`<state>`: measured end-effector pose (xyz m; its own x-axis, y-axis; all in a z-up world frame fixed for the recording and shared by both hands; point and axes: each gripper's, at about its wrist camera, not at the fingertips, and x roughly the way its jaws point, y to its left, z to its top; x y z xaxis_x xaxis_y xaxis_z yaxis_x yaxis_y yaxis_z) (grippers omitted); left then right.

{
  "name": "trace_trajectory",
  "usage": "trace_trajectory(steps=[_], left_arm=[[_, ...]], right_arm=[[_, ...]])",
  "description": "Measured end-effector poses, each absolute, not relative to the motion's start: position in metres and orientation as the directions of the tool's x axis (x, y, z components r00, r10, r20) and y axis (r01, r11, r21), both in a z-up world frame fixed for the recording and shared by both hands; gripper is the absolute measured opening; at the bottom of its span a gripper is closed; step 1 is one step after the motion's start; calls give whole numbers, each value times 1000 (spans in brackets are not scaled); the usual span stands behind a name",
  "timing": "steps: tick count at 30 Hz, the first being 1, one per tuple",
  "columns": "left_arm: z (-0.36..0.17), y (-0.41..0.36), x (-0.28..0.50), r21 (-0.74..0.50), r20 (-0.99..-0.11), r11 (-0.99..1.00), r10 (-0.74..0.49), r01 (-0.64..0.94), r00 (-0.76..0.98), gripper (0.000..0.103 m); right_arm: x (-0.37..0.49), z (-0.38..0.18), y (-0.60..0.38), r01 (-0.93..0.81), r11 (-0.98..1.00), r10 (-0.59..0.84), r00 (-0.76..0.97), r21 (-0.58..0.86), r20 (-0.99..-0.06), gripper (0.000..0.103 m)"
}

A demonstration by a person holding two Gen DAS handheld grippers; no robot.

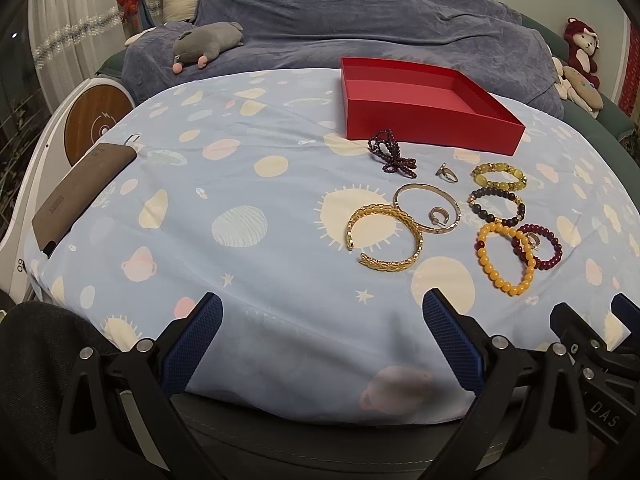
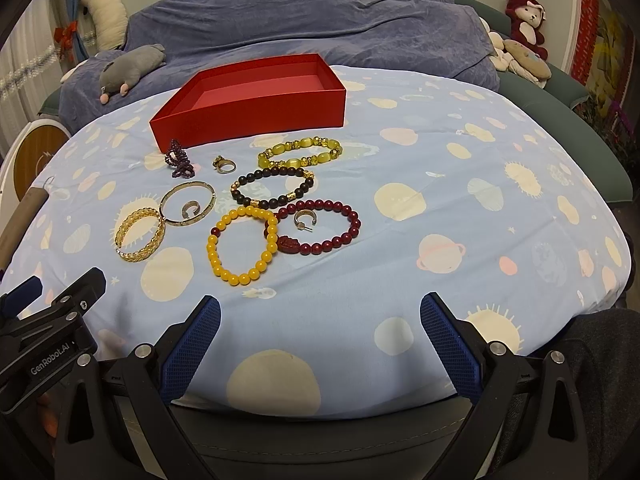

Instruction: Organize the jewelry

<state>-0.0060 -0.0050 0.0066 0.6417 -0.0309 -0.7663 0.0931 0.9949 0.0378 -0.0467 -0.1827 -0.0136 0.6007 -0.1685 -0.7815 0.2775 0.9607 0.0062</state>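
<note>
An empty red box [image 1: 432, 120] [image 2: 256, 112] stands at the back of a table under a blue planet-print cloth. In front of it lie a dark purple bead string [image 1: 392, 156] [image 2: 179, 160], a ring [image 1: 447, 174] [image 2: 225, 166], a yellow-green bracelet [image 2: 300, 154], a dark bead bracelet [image 2: 272, 188], a red bead bracelet [image 2: 320, 226], a yellow bead bracelet [image 1: 505, 258] [image 2: 242, 245], a thin bangle [image 1: 427, 207] [image 2: 188, 202] and a woven gold bangle [image 1: 385, 242] [image 2: 140, 234]. Small earrings lie inside the thin bangle and the red bracelet. My left gripper [image 1: 322, 320] and right gripper [image 2: 320, 320] are open and empty at the near edge.
A brown case [image 1: 82, 192] lies at the table's left edge. Behind the table a sofa under a blue-grey cover [image 1: 360, 24] holds a grey plush toy [image 1: 208, 42] and a red plush monkey [image 2: 526, 20]. A round wooden-topped device [image 1: 98, 120] stands at the left.
</note>
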Motion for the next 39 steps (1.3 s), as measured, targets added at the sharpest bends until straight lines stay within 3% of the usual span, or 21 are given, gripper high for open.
trace_trajectory(steps=[39], left_arm=[[8,-4,-6,39,-764,995,-30,93,644,96]], right_arm=[[-45,-14,-185,283,959,-163,595,16,-787,96]])
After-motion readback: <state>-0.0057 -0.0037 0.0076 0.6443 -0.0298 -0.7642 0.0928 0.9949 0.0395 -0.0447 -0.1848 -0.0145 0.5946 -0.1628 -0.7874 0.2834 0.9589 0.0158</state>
